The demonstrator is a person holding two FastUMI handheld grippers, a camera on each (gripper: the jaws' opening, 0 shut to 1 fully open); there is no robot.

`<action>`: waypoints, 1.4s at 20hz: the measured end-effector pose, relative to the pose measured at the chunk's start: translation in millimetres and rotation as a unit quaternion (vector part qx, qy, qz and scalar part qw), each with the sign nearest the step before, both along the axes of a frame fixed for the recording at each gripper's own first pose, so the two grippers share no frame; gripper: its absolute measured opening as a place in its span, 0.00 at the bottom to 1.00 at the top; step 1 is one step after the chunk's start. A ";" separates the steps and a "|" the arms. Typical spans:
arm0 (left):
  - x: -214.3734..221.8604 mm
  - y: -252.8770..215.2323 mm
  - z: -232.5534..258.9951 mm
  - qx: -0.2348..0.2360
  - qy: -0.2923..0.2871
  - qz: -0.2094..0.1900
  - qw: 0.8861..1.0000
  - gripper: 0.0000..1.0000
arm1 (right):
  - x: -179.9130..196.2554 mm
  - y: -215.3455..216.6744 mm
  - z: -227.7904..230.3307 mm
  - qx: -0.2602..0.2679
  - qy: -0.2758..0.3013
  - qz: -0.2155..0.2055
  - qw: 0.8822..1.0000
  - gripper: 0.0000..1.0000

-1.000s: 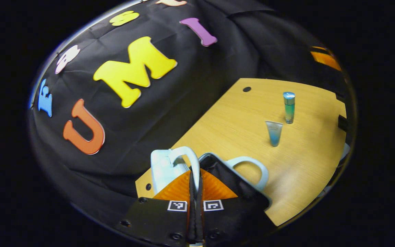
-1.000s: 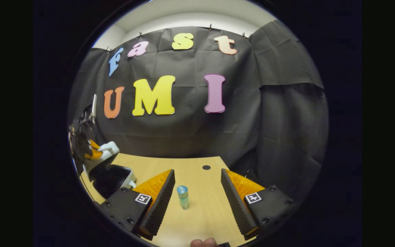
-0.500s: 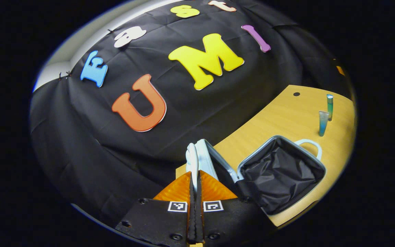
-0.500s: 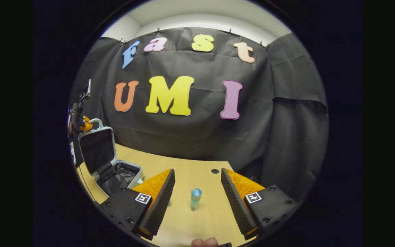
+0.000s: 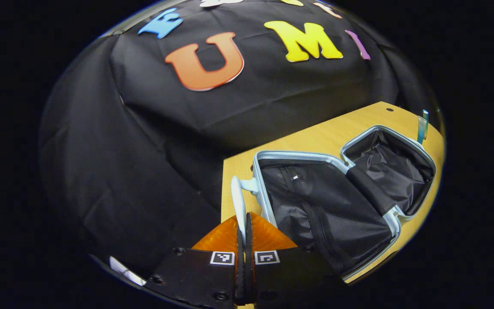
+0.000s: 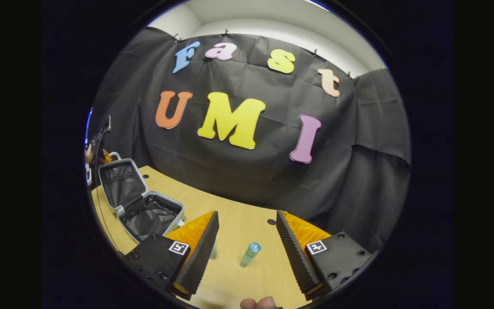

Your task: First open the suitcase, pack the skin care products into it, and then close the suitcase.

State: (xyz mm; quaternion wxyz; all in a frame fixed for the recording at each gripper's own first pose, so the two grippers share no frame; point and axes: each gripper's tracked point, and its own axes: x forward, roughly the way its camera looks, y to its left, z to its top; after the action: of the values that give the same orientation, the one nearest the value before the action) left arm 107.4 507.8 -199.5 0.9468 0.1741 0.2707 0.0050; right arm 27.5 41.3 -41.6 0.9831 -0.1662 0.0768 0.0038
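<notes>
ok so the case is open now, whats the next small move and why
Probably lower the right hand-held gripper around the blue-capped bottle and close on it. The suitcase lies open, lid laid back, the lined base ready. The bottle stands on the table between the open fingers, untouched. The left hand-held gripper is shut on the lid's handle, so it is occupied.
</notes>
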 end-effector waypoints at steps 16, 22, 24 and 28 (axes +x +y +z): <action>-26.4 50.0 -68.5 -0.086 -0.020 0.080 0.993 0.67 | -12.5 10.0 -23.5 -0.008 0.042 -0.001 0.999 0.82; -58.4 -46.3 14.2 -0.079 -0.058 0.062 0.993 0.91 | -17.2 -27.8 -42.0 0.036 0.056 -0.016 0.998 0.82; -66.3 -112.8 45.7 -0.080 -0.084 0.050 0.992 0.95 | -20.4 -43.5 -43.9 0.041 0.053 -0.019 0.998 0.82; -71.4 -261.8 71.3 -0.078 -0.117 0.003 0.990 0.97 | -24.2 -82.7 -52.5 0.059 0.050 -0.017 0.997 0.82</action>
State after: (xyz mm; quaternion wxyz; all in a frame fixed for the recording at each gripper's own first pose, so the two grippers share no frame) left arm 36.1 245.9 -128.2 0.9826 0.0973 0.1578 0.0071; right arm 3.3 -41.4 -94.1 0.9860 -0.1058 0.1285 0.0004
